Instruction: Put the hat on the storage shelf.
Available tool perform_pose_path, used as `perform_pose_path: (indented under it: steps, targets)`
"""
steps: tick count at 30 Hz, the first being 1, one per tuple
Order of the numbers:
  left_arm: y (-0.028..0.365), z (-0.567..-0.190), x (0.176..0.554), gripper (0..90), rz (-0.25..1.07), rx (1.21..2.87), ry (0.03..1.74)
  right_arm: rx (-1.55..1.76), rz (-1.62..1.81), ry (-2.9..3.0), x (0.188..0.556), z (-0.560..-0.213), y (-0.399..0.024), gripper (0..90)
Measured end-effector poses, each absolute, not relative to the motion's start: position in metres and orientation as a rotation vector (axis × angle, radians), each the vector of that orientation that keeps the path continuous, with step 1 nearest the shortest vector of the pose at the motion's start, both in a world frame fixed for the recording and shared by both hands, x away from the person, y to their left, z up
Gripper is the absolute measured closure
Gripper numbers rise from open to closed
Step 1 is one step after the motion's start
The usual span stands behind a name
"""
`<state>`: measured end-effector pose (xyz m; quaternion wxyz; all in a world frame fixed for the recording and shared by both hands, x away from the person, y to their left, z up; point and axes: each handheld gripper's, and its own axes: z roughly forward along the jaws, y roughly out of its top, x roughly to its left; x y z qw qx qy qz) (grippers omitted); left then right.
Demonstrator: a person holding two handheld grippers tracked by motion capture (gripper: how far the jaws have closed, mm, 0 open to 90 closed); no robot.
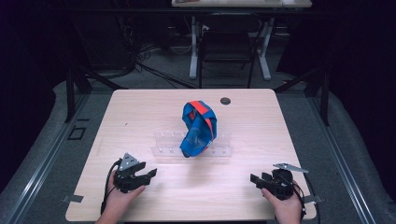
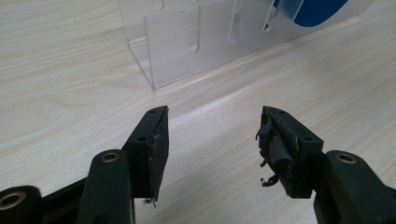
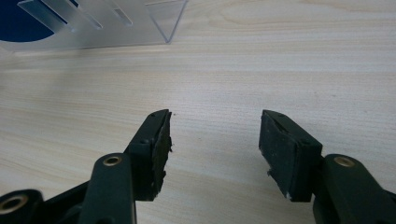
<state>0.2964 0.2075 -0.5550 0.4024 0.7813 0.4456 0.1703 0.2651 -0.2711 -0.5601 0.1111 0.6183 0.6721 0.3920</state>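
Note:
A blue bag with red straps (image 1: 198, 127) stands slumped on a clear acrylic rack (image 1: 163, 144) at the middle of the wooden table (image 1: 140, 107). Near the front left, a hand holds my left gripper (image 1: 150, 173), open and empty, pointing right toward the rack. My right gripper (image 1: 254, 178) sits at the front right, also open and empty, pointing left. In the left gripper view the open gripper (image 2: 214, 140) faces the rack's clear end (image 2: 187, 46) and a patch of blue bag (image 2: 322, 9). The right gripper view shows its gripper (image 3: 215, 140) open over bare wood, the rack (image 3: 102, 23) far off.
A small dark round disc (image 1: 225, 101) lies on the table behind the bag. Beyond the table stand a dark chair (image 1: 227, 46) and a white-legged desk (image 1: 194, 46) with cables on the floor. Grey floor surrounds the table.

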Motion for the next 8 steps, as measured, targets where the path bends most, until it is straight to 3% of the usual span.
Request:
perform_pose_path:
  steps: [8]
  targets:
    - [0.196,-0.55,0.301,43.8,0.425,1.98,1.111,1.796,1.176,1.972,0.266,-0.56,-0.271,41.6]
